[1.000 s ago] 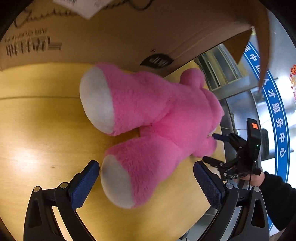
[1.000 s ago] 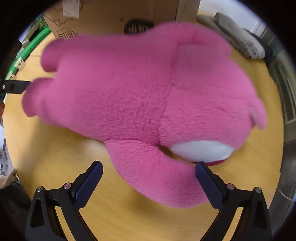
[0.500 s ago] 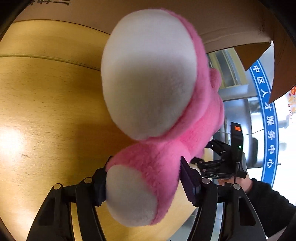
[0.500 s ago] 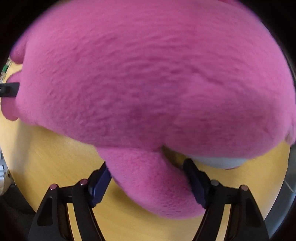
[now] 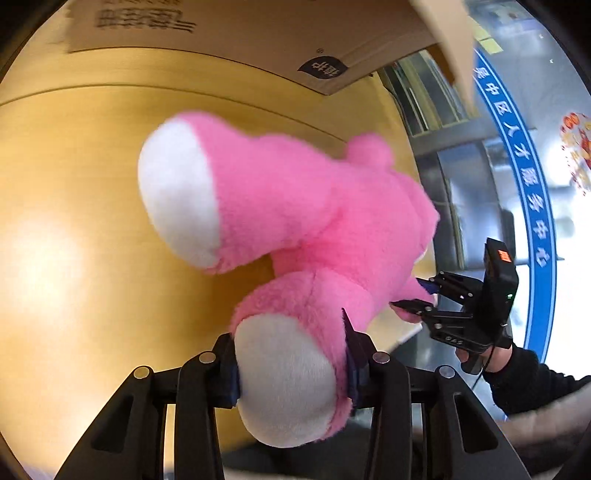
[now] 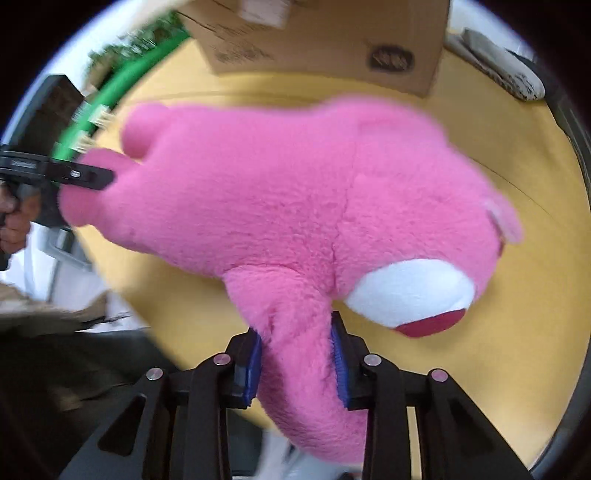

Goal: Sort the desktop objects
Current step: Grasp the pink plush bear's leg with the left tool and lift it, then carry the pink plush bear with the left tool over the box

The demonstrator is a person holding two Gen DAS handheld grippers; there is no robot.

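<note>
- I'm holding the pink plush bear (image 5: 317,229) with both tools: my left gripper (image 5: 291,365) is closed tight around one white-soled leg, and my right gripper (image 6: 297,360) is pinching one arm, pads sunk into the fur.
- The bear is hanging over the yellow round table (image 5: 92,184), apparently lifted off it, with the cardboard box (image 6: 321,33) standing at the table's far side.
- To do this carry well, I'm judging that both grips need to move together at one height, since the soft limbs could stretch or slip out if the tools drift apart.
- I'm guessing the box is the target; the body should clear its wall before either grip lets go.
- Counting: one bear, one box, two grippers, plus one grey speckled item (image 6: 506,66) lying at the table edge, too unclear to name.
</note>
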